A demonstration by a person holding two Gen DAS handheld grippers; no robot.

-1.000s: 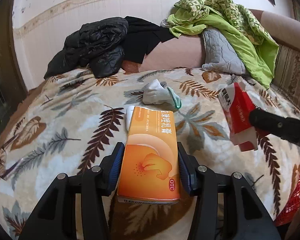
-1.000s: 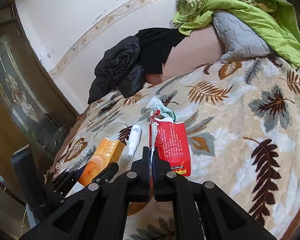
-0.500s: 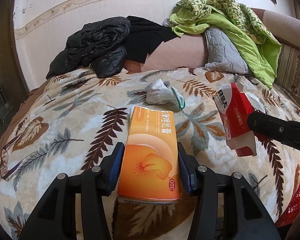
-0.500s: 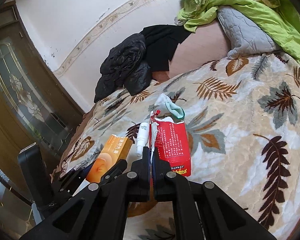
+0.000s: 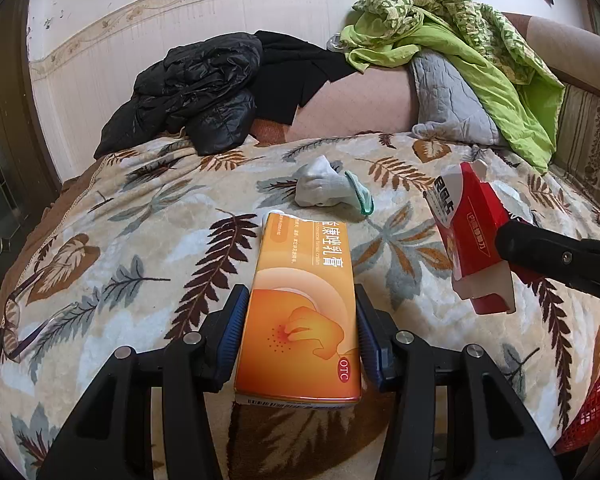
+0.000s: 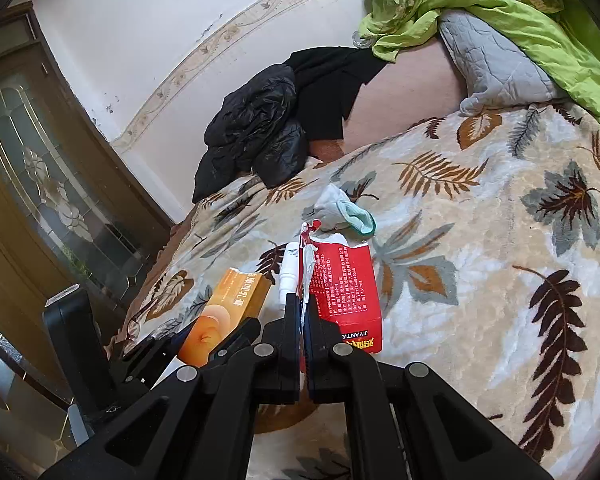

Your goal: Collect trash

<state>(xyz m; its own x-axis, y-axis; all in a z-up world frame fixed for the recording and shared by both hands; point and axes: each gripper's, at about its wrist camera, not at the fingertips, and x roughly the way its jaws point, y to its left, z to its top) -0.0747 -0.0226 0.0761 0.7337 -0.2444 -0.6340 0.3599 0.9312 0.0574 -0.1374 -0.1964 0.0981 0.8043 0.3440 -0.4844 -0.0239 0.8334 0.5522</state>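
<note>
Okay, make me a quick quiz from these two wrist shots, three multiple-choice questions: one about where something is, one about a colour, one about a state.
1. Where does the white glove lie?
A. on the leaf-print blanket
B. on the black jacket
C. in the red mesh basket

2. What colour is the box in the left gripper?
A. blue
B. orange
C. grey

3. What state is the red carton in?
A. sealed, lying flat
B. crushed into a ball
C. torn open, pinched by the right gripper

Answers: 1 A, the glove rests on the blanket beyond both boxes. 2 B, the orange box sits between the blue pads. 3 C, its top edge is ragged and the jaws clamp one wall.
</note>
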